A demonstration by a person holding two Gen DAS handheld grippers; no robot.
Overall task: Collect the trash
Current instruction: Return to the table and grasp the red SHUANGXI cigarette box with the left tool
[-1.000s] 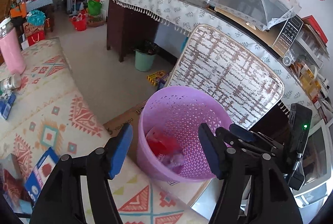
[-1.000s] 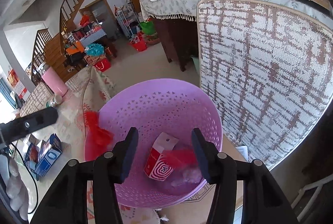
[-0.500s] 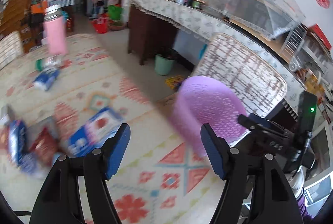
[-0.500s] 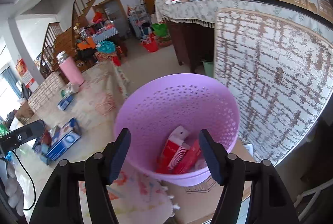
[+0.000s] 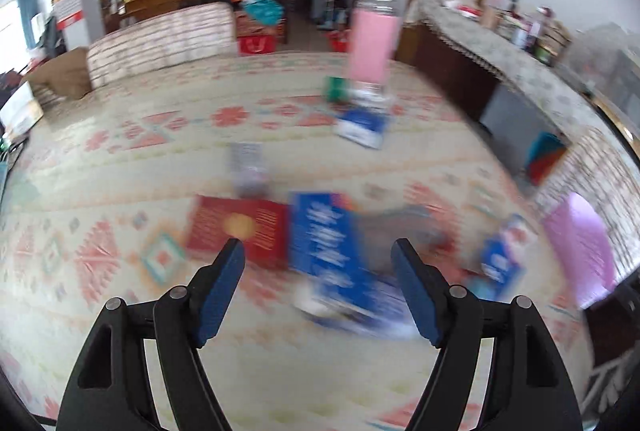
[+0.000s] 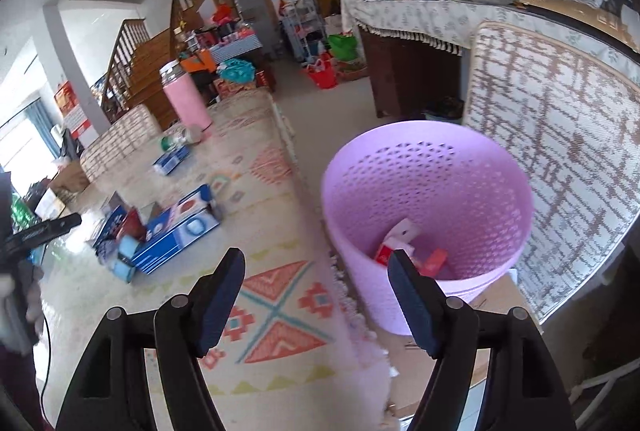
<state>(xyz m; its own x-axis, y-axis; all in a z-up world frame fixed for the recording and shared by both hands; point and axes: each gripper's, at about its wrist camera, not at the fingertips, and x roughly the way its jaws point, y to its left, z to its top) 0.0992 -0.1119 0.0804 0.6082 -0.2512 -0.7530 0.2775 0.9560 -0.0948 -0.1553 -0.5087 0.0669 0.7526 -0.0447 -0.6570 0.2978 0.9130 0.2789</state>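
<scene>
A purple mesh basket (image 6: 432, 191) stands beside the patterned table, with red and white packaging (image 6: 400, 243) inside; it also shows at the right edge of the left wrist view (image 5: 580, 243). My left gripper (image 5: 318, 259) is open and empty above a blurred pile of trash on the tablecloth: a red box (image 5: 240, 227) and a blue box (image 5: 328, 243). My right gripper (image 6: 316, 271) is open and empty, over the table edge left of the basket. The blue boxes (image 6: 180, 231) show at left in the right wrist view.
A pink bottle (image 5: 374, 43) stands far on the table, with a small blue pack (image 5: 362, 127) and a green can (image 5: 336, 89) by it. A woven chair back (image 6: 560, 151) stands behind the basket. A counter (image 6: 420, 15) runs along the right.
My left gripper has swung left, away from the basket, to above the trash pile on the table. My right gripper has pulled back and left from over the basket. Both stay open.
</scene>
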